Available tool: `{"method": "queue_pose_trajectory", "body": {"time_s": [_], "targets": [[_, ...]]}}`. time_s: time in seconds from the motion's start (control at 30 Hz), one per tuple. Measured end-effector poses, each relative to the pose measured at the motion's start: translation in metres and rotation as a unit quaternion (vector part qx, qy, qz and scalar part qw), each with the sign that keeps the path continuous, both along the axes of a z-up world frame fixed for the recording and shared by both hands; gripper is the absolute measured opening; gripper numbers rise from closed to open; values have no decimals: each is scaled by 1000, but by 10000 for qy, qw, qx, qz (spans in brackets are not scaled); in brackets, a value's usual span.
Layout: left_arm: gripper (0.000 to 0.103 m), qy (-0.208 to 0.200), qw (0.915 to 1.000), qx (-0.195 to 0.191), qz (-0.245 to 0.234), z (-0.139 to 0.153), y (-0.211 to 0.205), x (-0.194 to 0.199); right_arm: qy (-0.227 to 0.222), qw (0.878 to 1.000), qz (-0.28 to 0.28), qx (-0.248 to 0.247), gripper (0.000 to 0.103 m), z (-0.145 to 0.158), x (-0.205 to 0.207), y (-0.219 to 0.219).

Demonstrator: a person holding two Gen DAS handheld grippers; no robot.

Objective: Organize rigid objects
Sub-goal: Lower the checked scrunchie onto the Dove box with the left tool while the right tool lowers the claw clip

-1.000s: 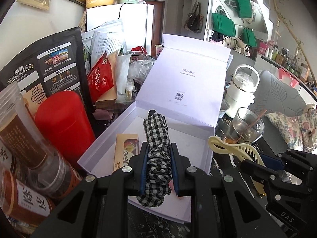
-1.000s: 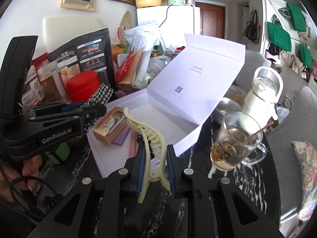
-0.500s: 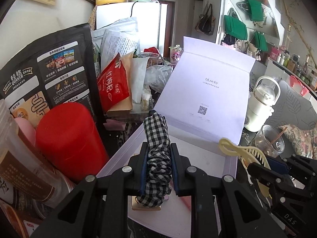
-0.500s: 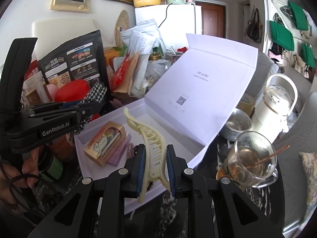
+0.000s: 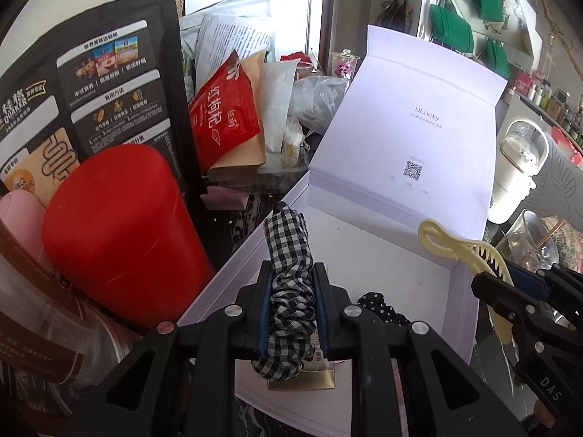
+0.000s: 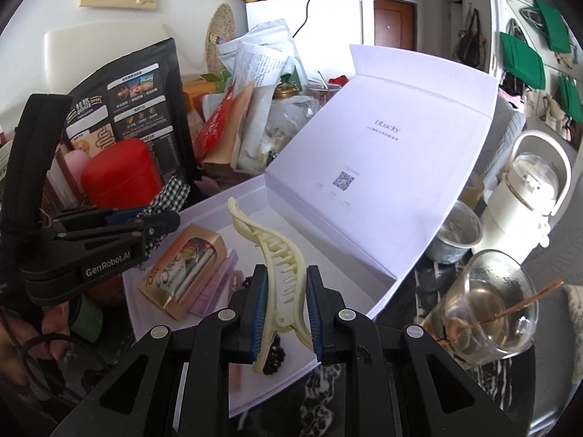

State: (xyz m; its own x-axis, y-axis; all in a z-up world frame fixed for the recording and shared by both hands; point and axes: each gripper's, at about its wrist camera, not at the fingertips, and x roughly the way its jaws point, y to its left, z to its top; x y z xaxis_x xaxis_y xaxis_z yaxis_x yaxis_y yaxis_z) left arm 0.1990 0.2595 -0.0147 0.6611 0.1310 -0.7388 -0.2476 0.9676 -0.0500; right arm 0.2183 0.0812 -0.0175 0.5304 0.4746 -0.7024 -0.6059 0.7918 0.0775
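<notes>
My left gripper (image 5: pixel 291 270) is shut on a black-and-white checked scrunchie (image 5: pixel 289 255), held above the left part of an open white box (image 5: pixel 386 273). My right gripper (image 6: pixel 286 270) is shut on a cream hair claw (image 6: pixel 277 251), held over the front of the same box (image 6: pixel 313 229). Each view shows the other gripper at its edge: the right gripper (image 5: pixel 510 286) with the claw (image 5: pixel 452 242), the left gripper (image 6: pixel 160 224) with the scrunchie (image 6: pixel 173 191). In the box lie a gold chocolate pack (image 6: pixel 186 269), a lilac flat item (image 6: pixel 215 289), a black dotted scrunchie (image 5: pixel 379 309) and a dark beaded piece (image 6: pixel 273 357).
The box lid (image 6: pixel 382 138) stands upright at the back. A red canister (image 5: pixel 120 233) and a black oat bag (image 5: pixel 91 83) crowd the left side. A glass cup with a stick (image 6: pixel 484 309), a metal cup (image 6: pixel 455 233) and a white jug (image 6: pixel 528 189) stand on the right.
Both grippers have moved forward and down over the box, each still holding its item. The box and red canister look nearer and larger.
</notes>
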Motion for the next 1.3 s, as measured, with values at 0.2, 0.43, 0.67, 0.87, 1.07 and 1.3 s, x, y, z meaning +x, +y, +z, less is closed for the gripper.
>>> {"method": "queue_pose_trajectory", "body": {"time_s": [0.2, 0.43, 0.67, 0.87, 1.07, 1.3], "targets": [[20, 147, 9997, -134, -112, -7, 3, 8, 88, 9998, -1, 159, 21, -5, 10, 3], [20, 368, 9988, -224, -226, -19, 2, 14, 261, 9996, 64, 116, 21, -13, 16, 7], [21, 464, 9984, -179, -256, -27, 1, 18, 509, 9986, 41, -99, 21, -33, 25, 13], [21, 469, 9985, -63, -270, -28, -3, 18, 578, 9980, 1, -244, 21, -46, 29, 16], [21, 456, 9986, -33, -259, -26, -5, 16, 638, 9975, 25, -316, 21, -55, 31, 19], [21, 423, 9989, -58, -198, -25, -3, 17, 709, 9966, 94, -410, 21, -64, 33, 26]]}}
